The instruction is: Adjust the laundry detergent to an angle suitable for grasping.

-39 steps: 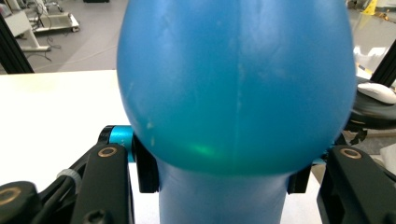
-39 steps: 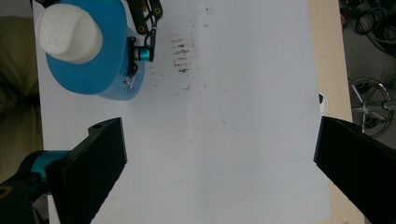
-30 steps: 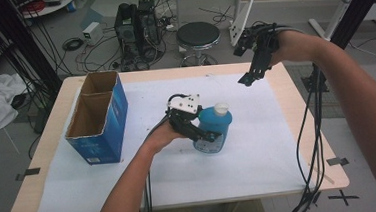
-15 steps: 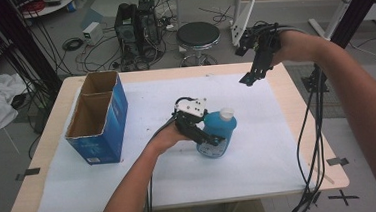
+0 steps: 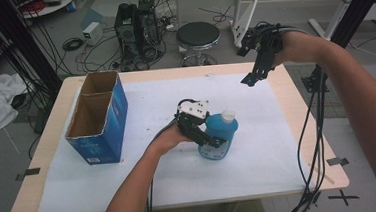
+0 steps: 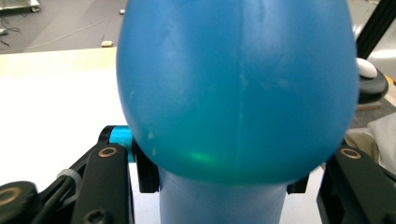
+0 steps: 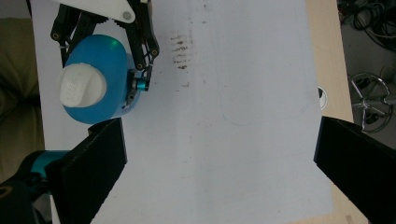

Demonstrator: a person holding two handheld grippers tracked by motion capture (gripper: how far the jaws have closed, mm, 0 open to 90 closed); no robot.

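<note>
The left hand-held gripper [image 5: 214, 140] is clamped on a blue plastic bottle [image 5: 220, 134] with a white cap [image 5: 227, 116], its two black jaws pressed against opposite sides of the bottle's lower body. The bottle stands upright near the middle of the desk [image 5: 296, 103], on the white paper sheet [image 5: 260, 171] that covers most of the top. In the left gripper view the blue bottle [image 6: 236, 88] bulges wide just above the jaws, which touch its narrower part on either side. The right hand-held gripper [image 5: 250, 79] is held in the air over the far right part of the desk, well apart from the bottle, with its jaws spread wide and nothing between them. Looking down from the right gripper view, the bottle [image 7: 100, 79] and its cap [image 7: 79, 86] show from above with the left gripper's linkage around them. An open blue cardboard box [image 5: 99, 117] stands at the left of the desk, well apart from the bottle
</note>
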